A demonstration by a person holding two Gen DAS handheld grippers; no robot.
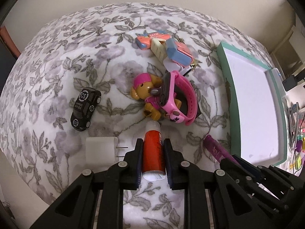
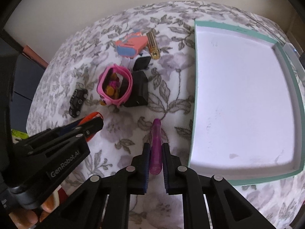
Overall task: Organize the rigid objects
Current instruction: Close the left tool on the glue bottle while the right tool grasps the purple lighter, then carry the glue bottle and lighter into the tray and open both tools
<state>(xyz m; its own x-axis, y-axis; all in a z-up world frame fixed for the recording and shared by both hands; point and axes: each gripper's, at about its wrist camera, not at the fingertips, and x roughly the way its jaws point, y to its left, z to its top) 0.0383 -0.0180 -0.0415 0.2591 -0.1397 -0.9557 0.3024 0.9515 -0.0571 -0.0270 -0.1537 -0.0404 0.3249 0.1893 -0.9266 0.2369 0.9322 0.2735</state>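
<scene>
My left gripper (image 1: 152, 143) is shut on a red tube with a white cap (image 1: 153, 148), held over the floral blanket. My right gripper (image 2: 156, 147) is shut on a purple pen (image 2: 156, 145), just left of the green-rimmed white tray (image 2: 192, 133). In the left wrist view the pen (image 1: 217, 148) and right gripper (image 1: 228, 159) show at lower right, next to the tray (image 1: 228, 99). In the right wrist view the left gripper (image 2: 95, 126) with the red tube (image 2: 91, 116) shows at left.
On the blanket lie a black toy car (image 1: 84, 108), a white plug adapter (image 1: 101, 150), a toy dog (image 1: 146, 93) under a pink watch (image 1: 177, 99), a black box (image 2: 139, 89), and a pile of erasers and boxes (image 1: 165, 45).
</scene>
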